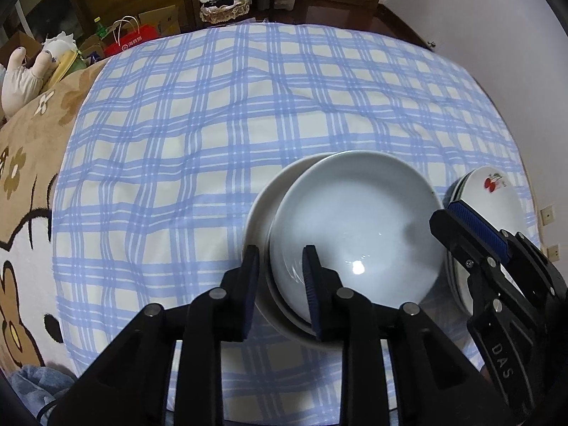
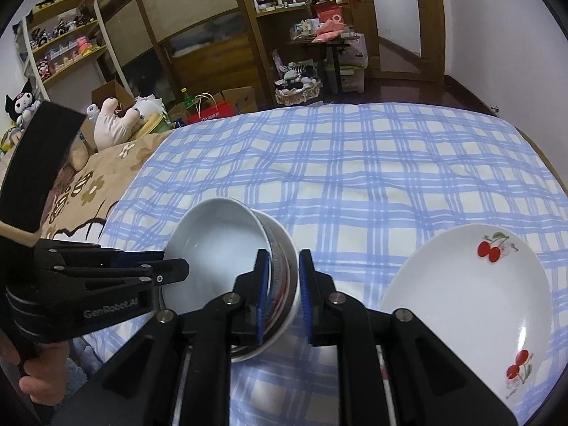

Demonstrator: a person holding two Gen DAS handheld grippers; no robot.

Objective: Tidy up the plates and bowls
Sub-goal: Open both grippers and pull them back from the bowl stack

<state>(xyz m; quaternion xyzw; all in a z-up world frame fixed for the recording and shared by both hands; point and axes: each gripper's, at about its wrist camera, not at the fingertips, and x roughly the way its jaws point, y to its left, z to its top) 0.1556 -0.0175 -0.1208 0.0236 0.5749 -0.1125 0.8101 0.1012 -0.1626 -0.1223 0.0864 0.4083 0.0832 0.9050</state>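
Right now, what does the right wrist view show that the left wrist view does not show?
Only the right wrist view: the whole cherry plate, shelves of toys, and a hand holding the left gripper. Only the left wrist view: the plate stack's rims beneath the cherry plate. Both: the stacked white bowls, each gripper astride their rim, and the checked cloth.

checked cloth (image 1: 213, 135) open, bowls (image 1: 355, 220), plates (image 2: 461, 301) obstruct

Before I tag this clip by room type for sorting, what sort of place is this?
Most likely a bedroom. The bowls and cherry-print plate sit on a bed under a blue checked sheet, with plush toys beside it and a wooden wardrobe behind.
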